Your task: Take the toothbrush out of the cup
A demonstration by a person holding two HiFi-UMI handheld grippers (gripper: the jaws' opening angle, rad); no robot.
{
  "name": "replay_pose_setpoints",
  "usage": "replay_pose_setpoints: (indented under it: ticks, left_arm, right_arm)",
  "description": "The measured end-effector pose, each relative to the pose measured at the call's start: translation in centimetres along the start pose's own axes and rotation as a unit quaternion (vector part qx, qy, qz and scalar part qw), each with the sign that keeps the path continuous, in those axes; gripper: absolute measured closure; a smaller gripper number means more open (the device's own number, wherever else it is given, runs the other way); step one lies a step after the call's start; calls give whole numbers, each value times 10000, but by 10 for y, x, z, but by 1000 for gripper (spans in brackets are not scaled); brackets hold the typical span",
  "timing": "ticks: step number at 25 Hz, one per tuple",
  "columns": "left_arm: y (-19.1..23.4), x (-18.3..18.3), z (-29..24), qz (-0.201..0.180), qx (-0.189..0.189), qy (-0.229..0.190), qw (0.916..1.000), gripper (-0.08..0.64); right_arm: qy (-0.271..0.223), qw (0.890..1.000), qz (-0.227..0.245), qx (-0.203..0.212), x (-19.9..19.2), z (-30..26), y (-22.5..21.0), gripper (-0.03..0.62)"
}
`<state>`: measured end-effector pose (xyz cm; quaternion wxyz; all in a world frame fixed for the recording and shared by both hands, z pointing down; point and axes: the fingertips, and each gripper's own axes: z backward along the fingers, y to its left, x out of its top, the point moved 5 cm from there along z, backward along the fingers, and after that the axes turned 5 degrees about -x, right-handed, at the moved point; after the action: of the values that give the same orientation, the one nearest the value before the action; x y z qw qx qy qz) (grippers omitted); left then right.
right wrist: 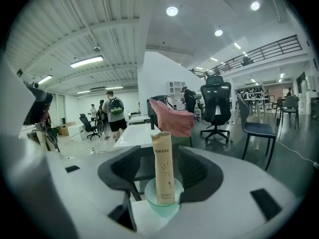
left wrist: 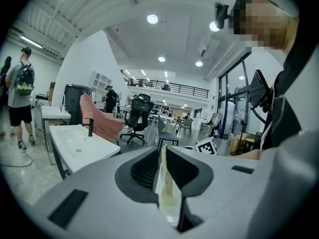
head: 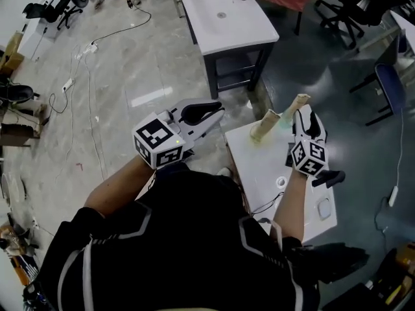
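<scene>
While clamped on a thin cream packet [left wrist: 163, 180], left gripper [left wrist: 163, 152] level, right gripper [right wrist: 162, 153] jaws spread wide around pale green cup [right wrist: 163, 207] on white table [head: 259, 167], paper-wrapped toothbrush [right wrist: 163, 168] upright inside, clear of both pads, white sink stand [head: 253, 28] beyond.

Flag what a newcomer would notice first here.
The wrapped toothbrush standing in a pale green cup, dead centre in the right gripper view, between the open jaws of the right tool. In the head view the cup sits near the far edge of a white table, and the left tool hangs over the floor to its left.
</scene>
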<state>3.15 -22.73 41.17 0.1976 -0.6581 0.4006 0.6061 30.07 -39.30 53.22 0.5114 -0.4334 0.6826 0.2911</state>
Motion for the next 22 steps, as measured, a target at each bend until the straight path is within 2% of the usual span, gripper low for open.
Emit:
replay_pose_setpoints:
  ticks: [7, 12, 16, 22]
  left_arm:
    - [6, -6, 16, -2, 739, -75, 9972, 511]
    - [7, -11, 17, 18, 908, -84, 9958, 512]
    - [12, -17, 20, 62, 1105, -67, 9938, 512]
    - [17, -16, 22, 59, 1219, -91, 9925, 512]
  right_arm:
    - [221, 9996, 86, 153, -27, -38, -3, 334]
    - [241, 9996, 69, 126, -39, -59, -14, 334]
    - [273, 9992, 238, 171, -50, -73, -14, 338]
    - [217, 9990, 374, 105, -57, -76, -11, 396]
